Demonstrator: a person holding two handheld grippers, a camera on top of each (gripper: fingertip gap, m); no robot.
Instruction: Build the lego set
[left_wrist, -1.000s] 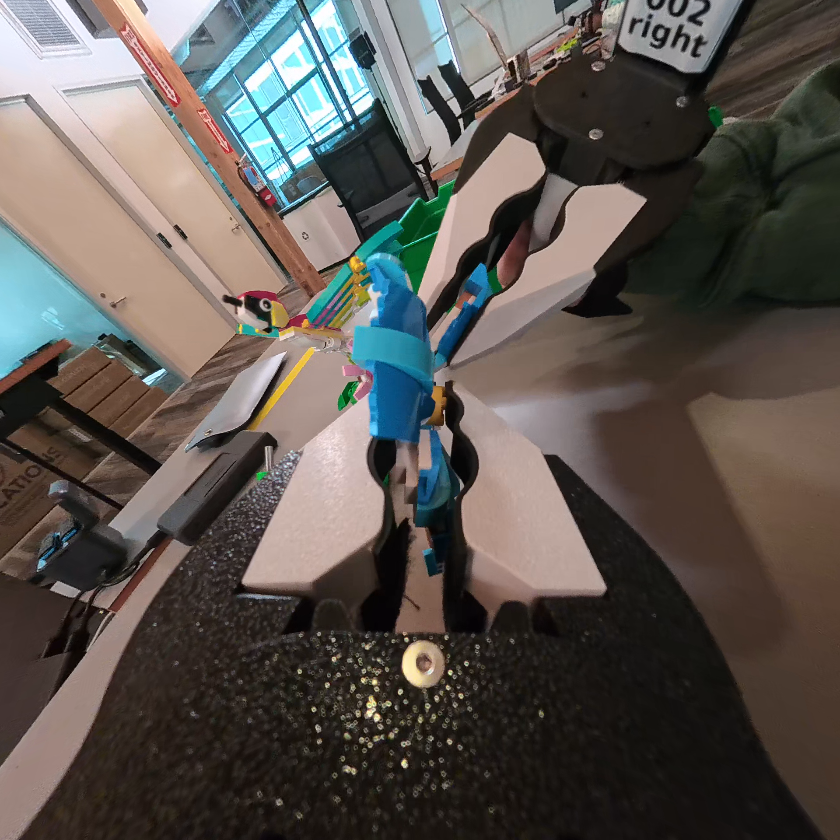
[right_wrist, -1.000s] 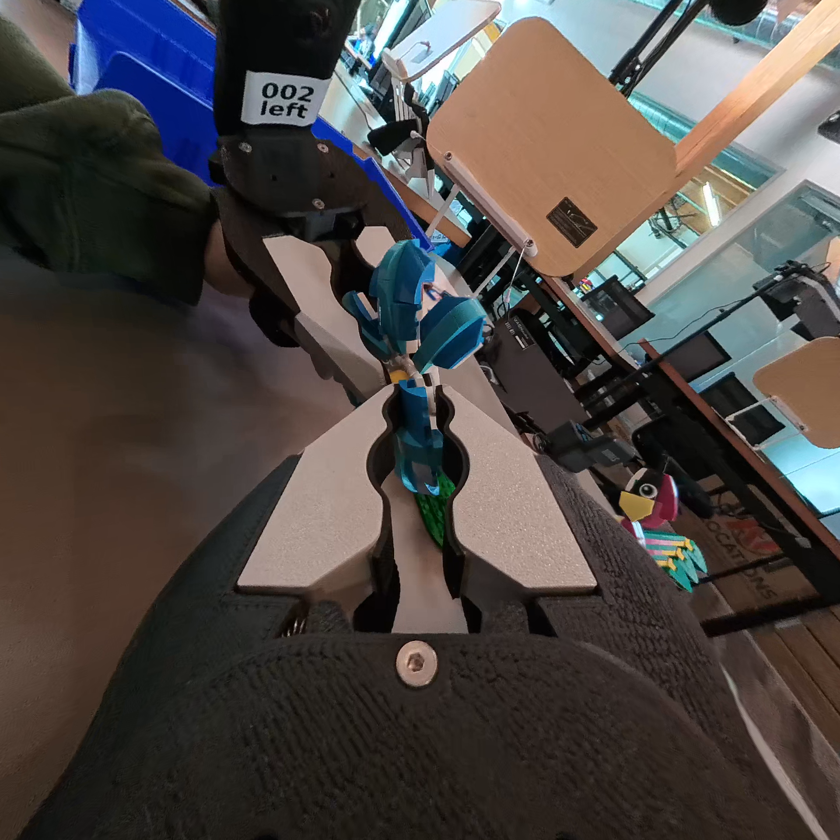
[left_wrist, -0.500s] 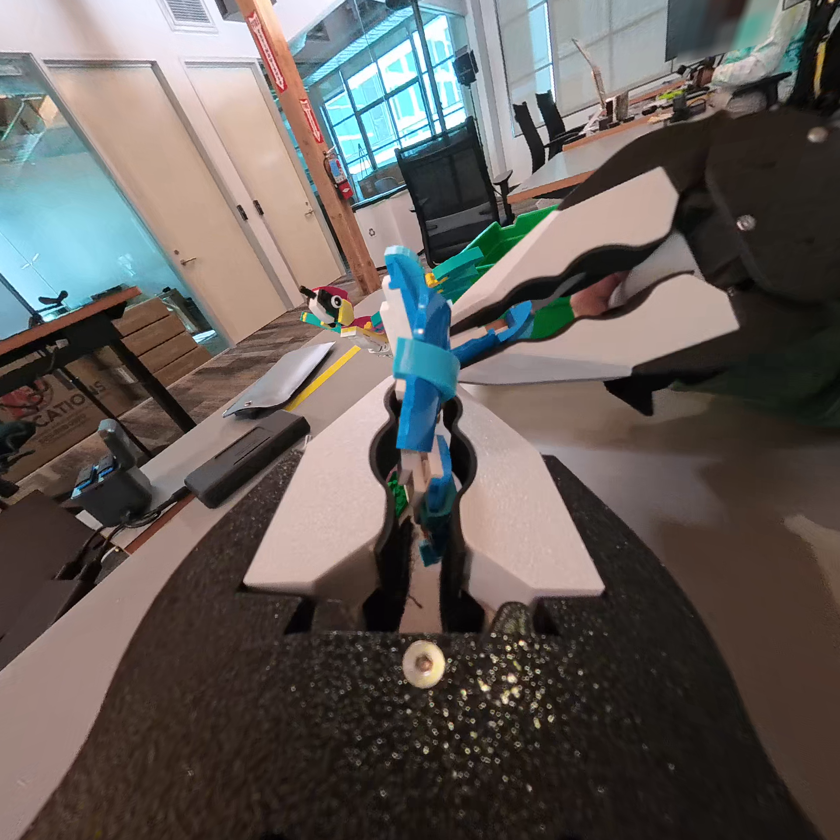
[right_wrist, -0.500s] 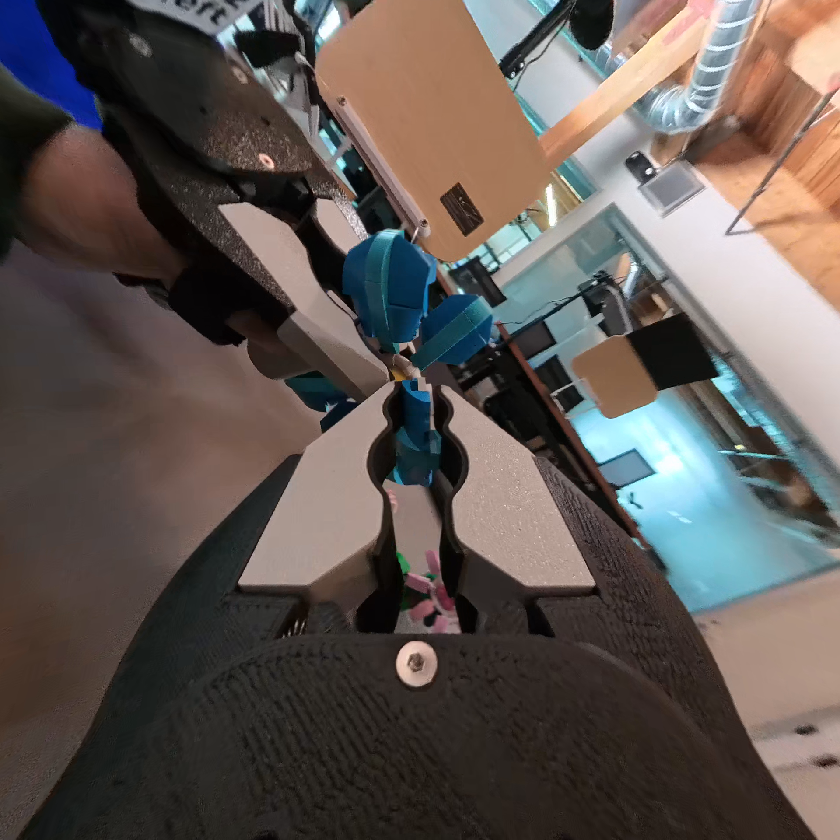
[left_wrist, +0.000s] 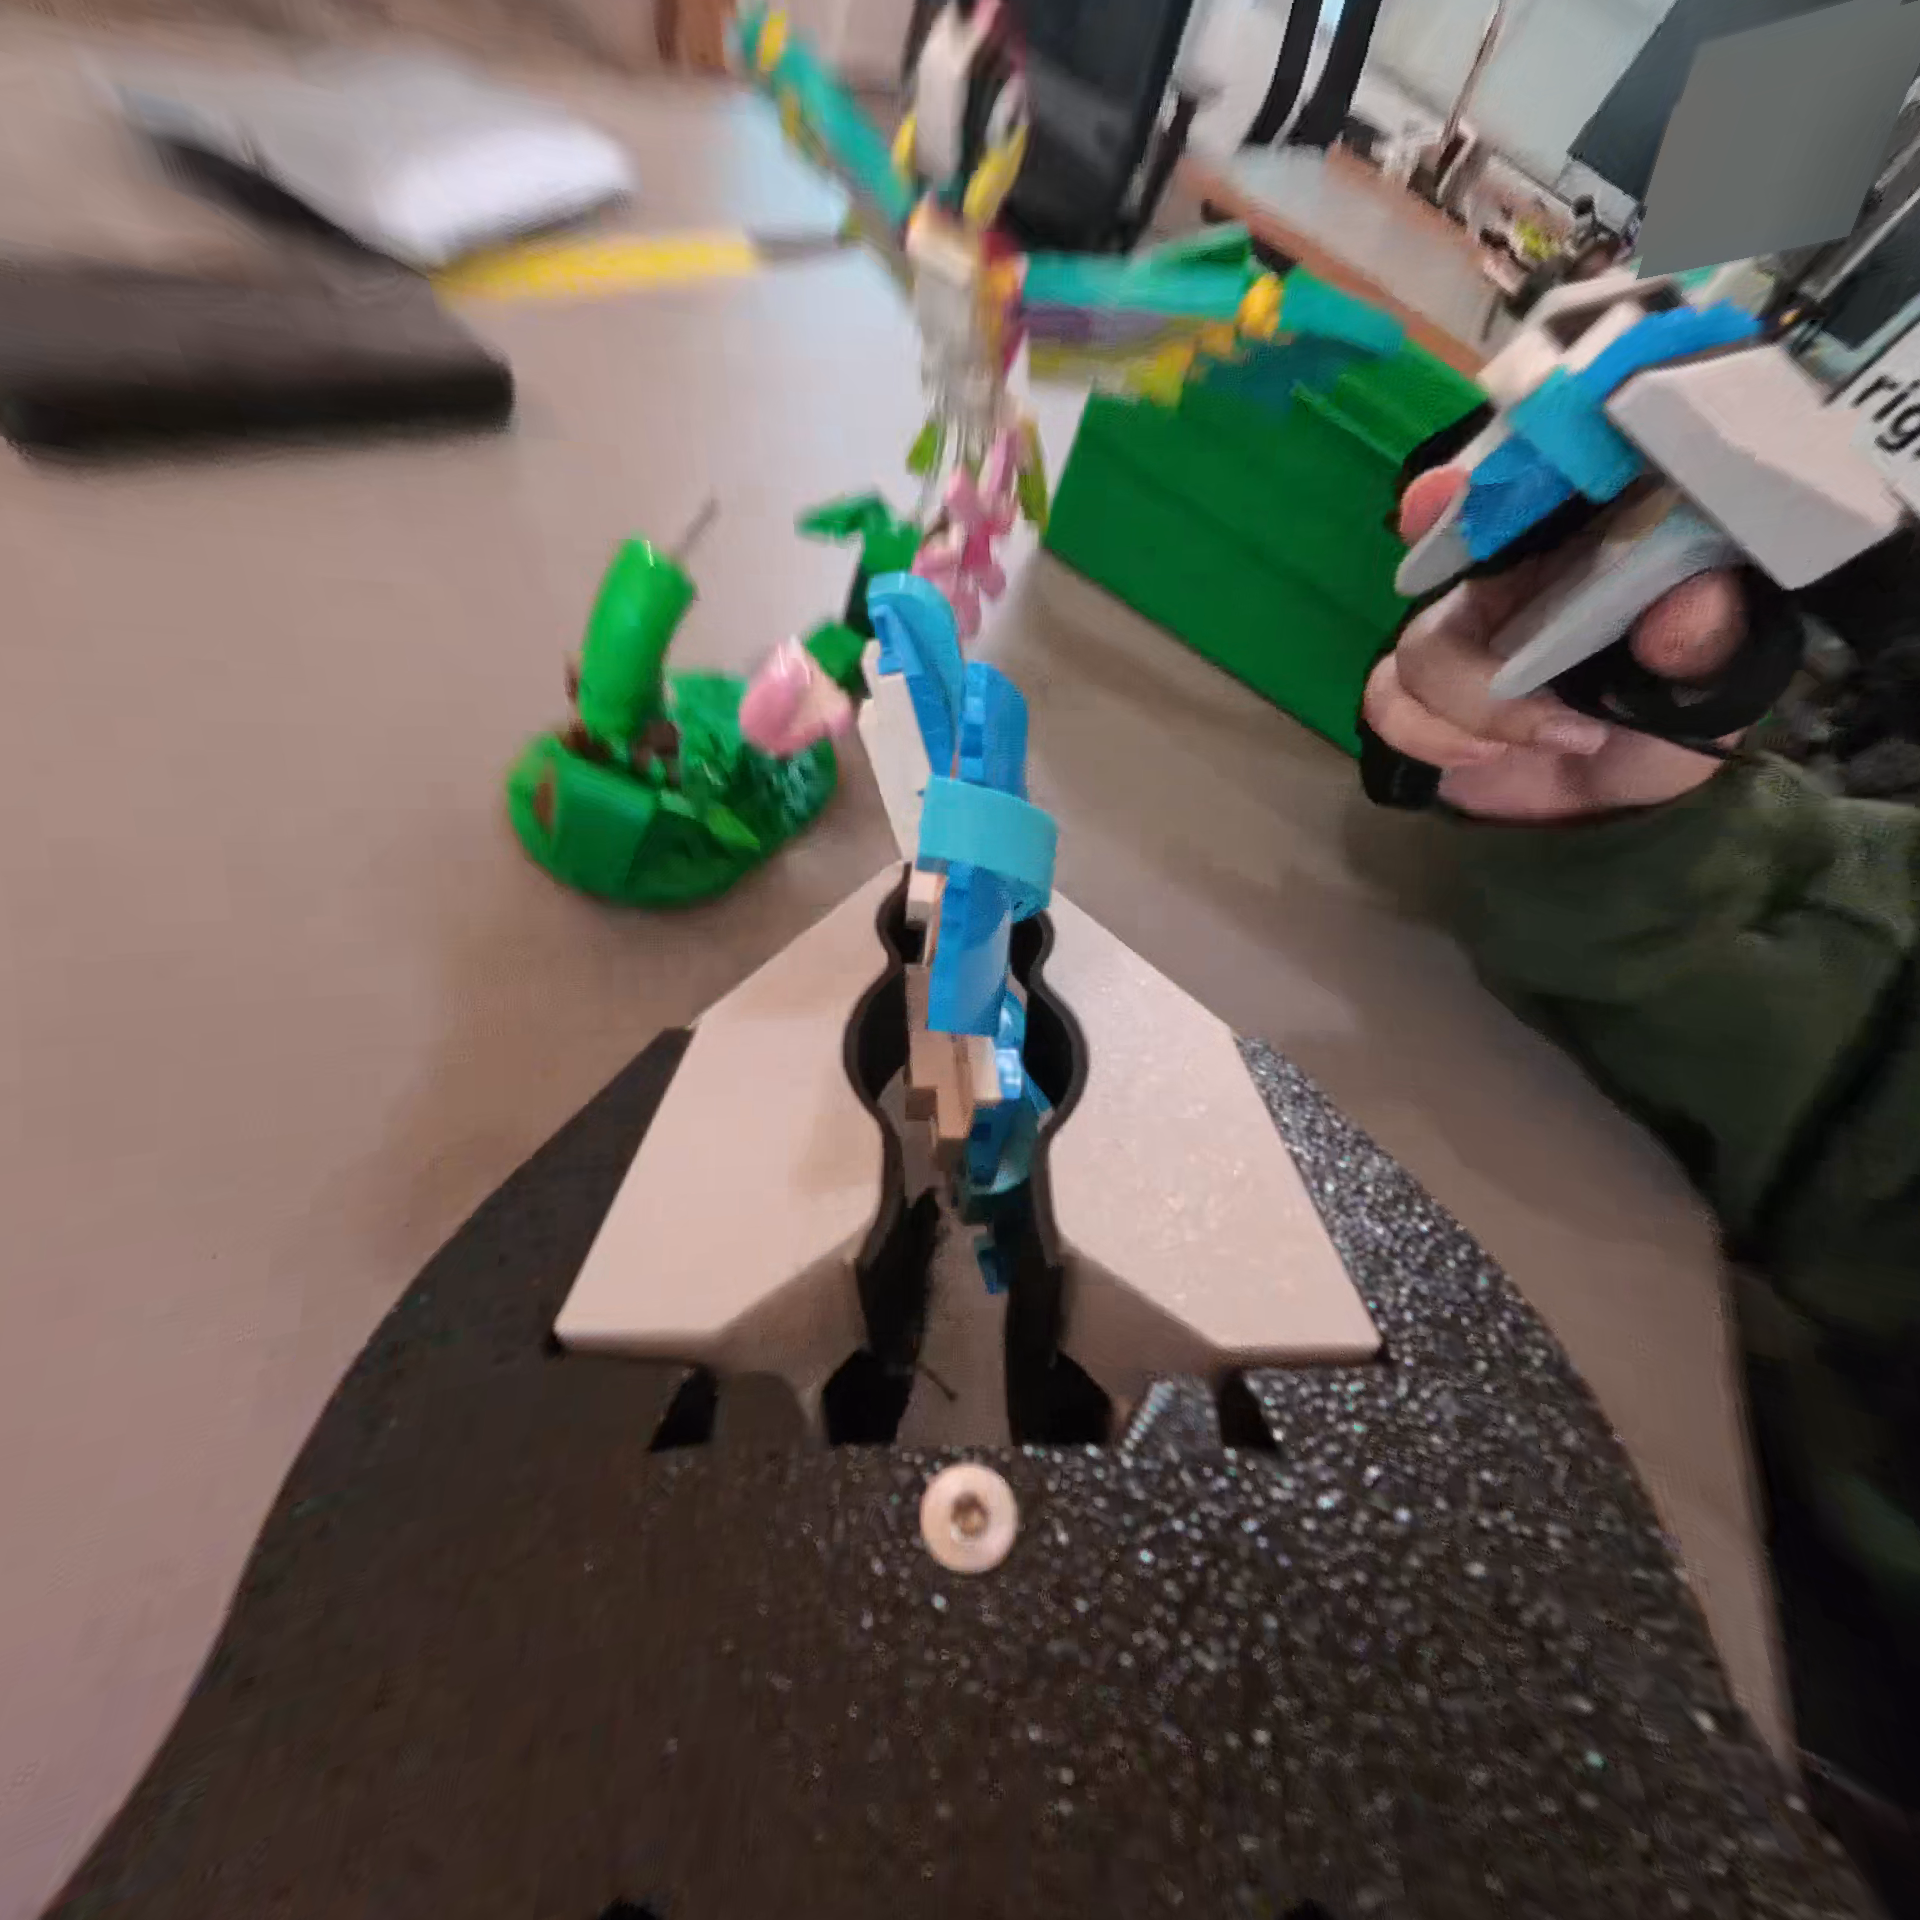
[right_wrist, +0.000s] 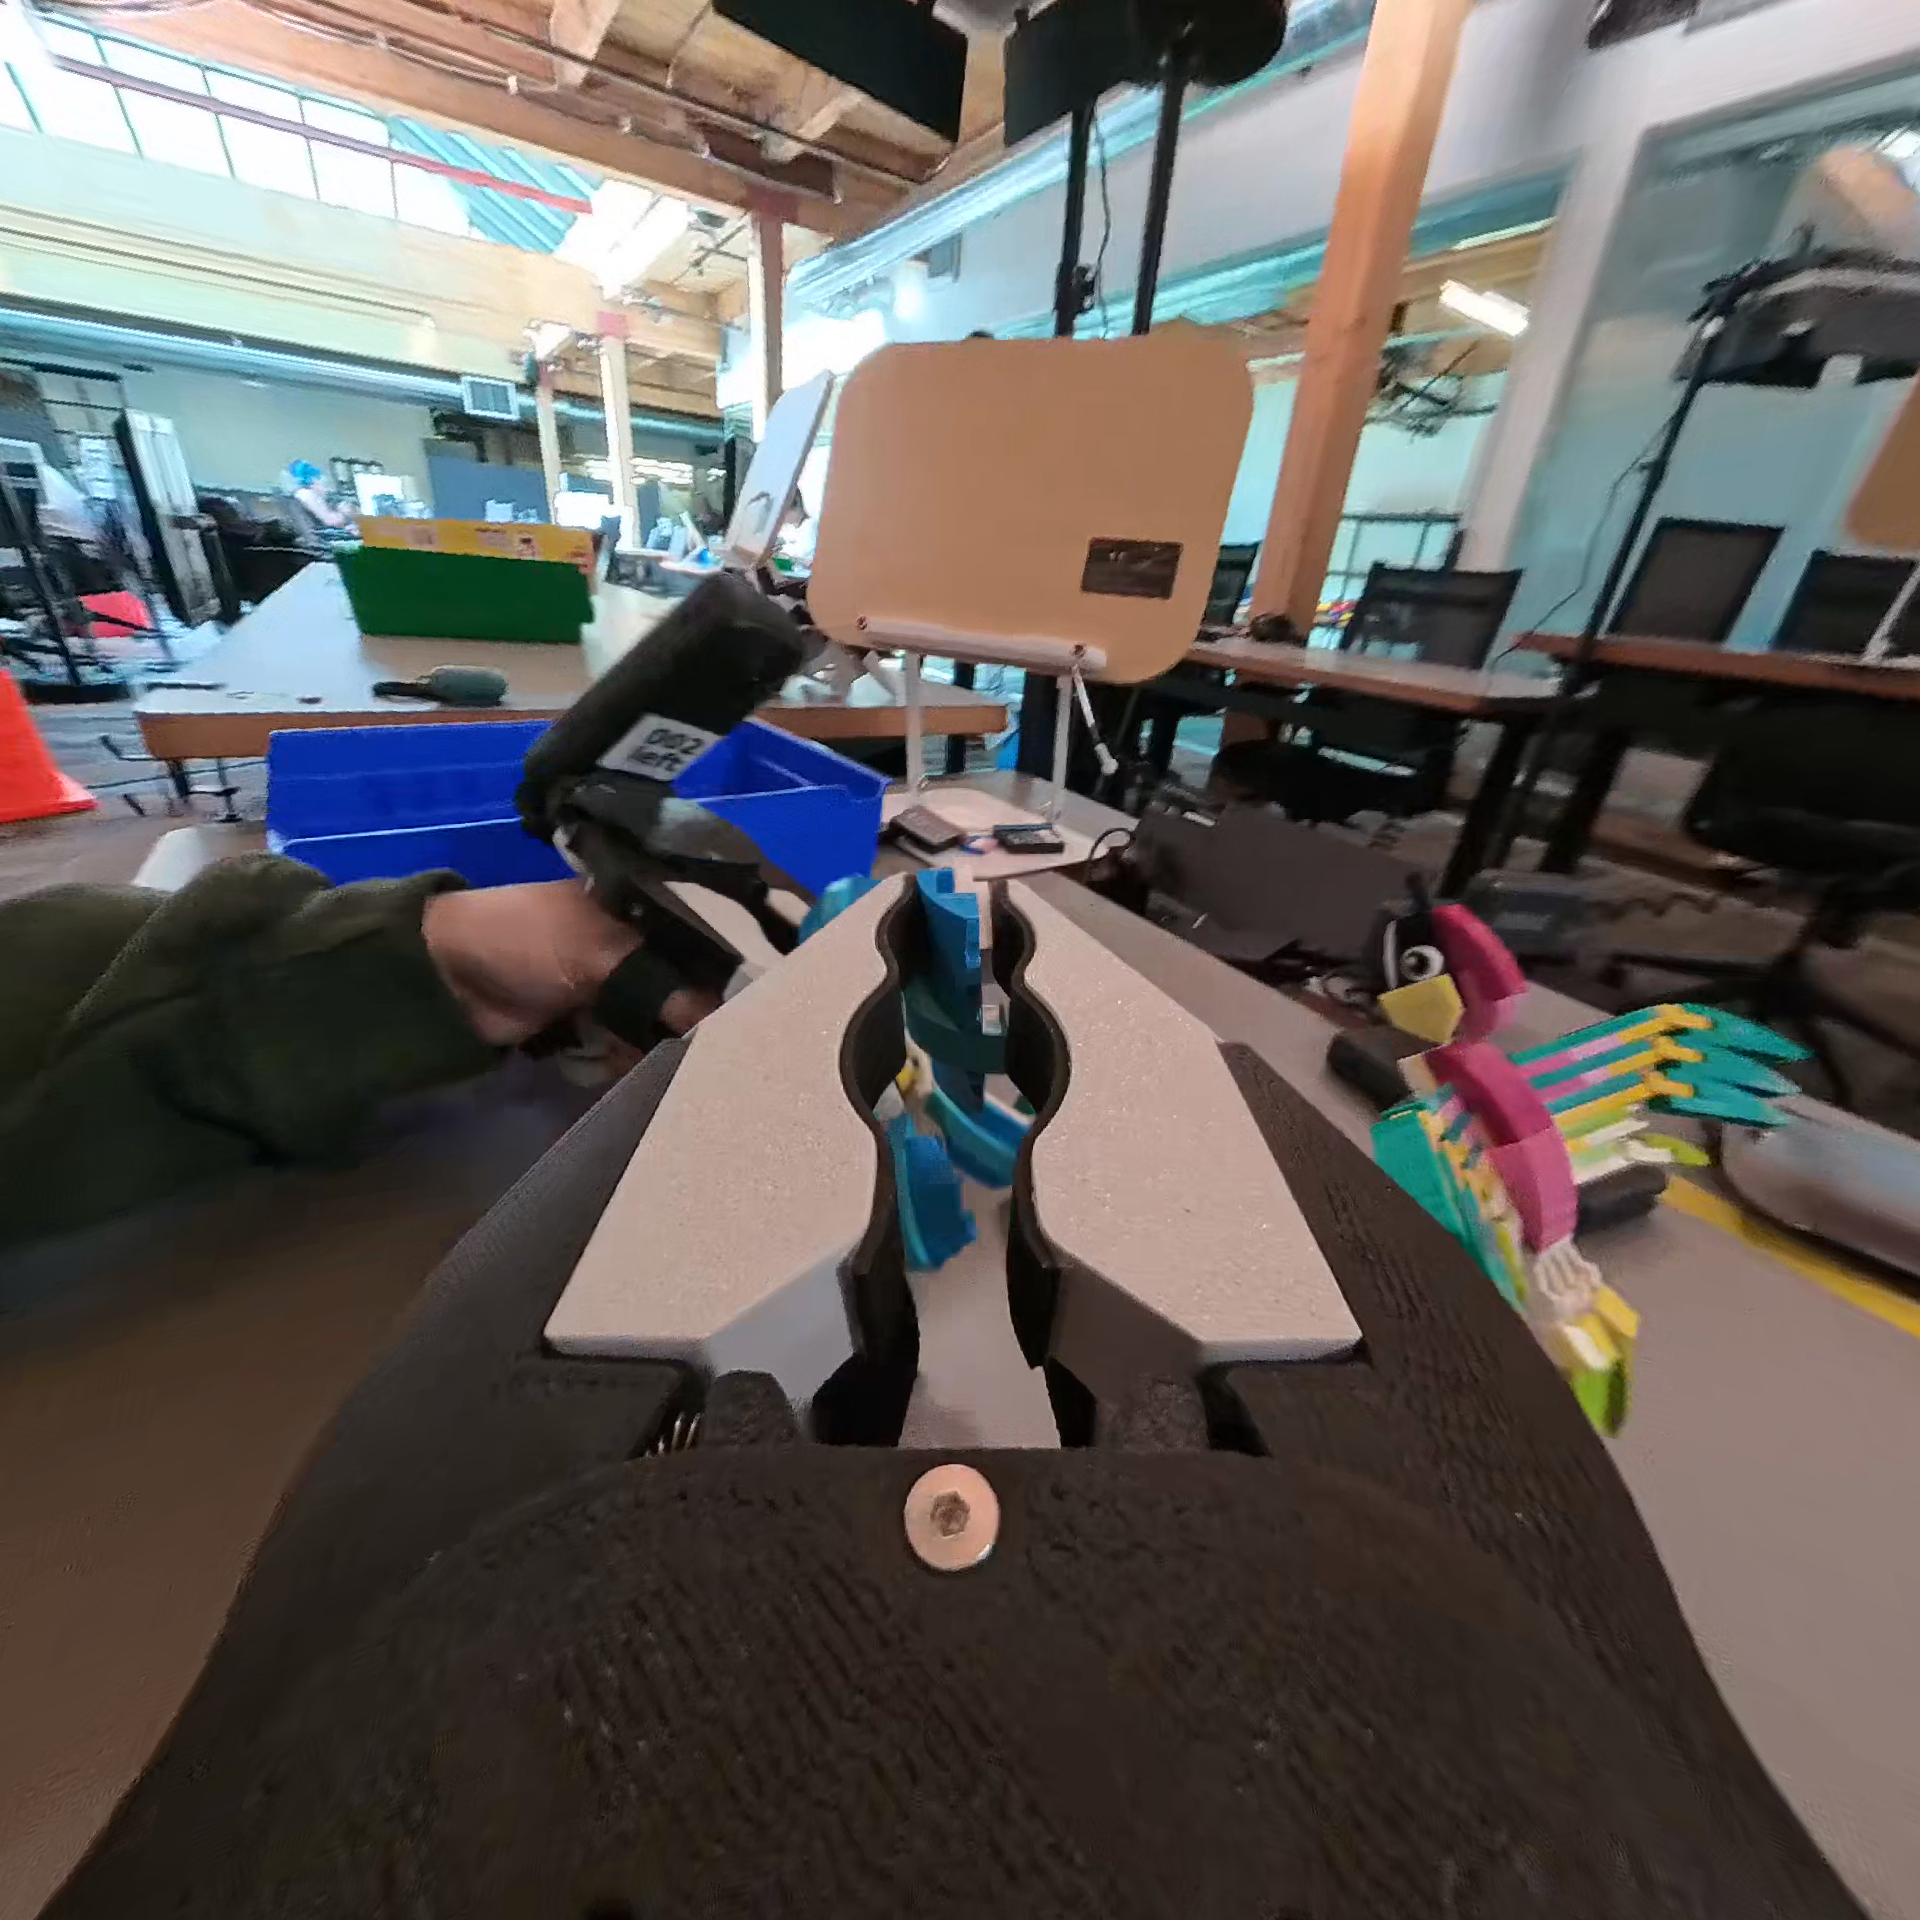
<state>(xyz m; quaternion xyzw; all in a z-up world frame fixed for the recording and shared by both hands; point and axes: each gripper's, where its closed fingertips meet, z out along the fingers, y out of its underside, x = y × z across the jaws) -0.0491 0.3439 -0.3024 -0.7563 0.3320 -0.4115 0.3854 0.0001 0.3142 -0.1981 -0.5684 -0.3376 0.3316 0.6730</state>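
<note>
Left gripper (left_wrist: 966, 914) fingers clamped on blue brick piece (left_wrist: 971, 831), right gripper (right_wrist: 948, 894) fingers gripping blue brick wing (right_wrist: 951, 1023), well apart.

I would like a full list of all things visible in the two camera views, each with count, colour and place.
blue brick piece: 1, blue with a tan edge, clamped in the left gripper
second blue brick piece: 1, blue and teal, clamped in the right gripper
green brick base: 1, green with pink petals, on the table ahead of the left gripper
brick bird: 1, pink, teal and yellow, on the table at right
green bin: 1, green, behind the base
blue bin: 1, blue, far table edge
wooden board on stand: 1, tan, behind the blue bin
table: 1, grey-brown
left gripper: 1, black, grey fingers
right gripper: 1, black, grey fingers
</note>
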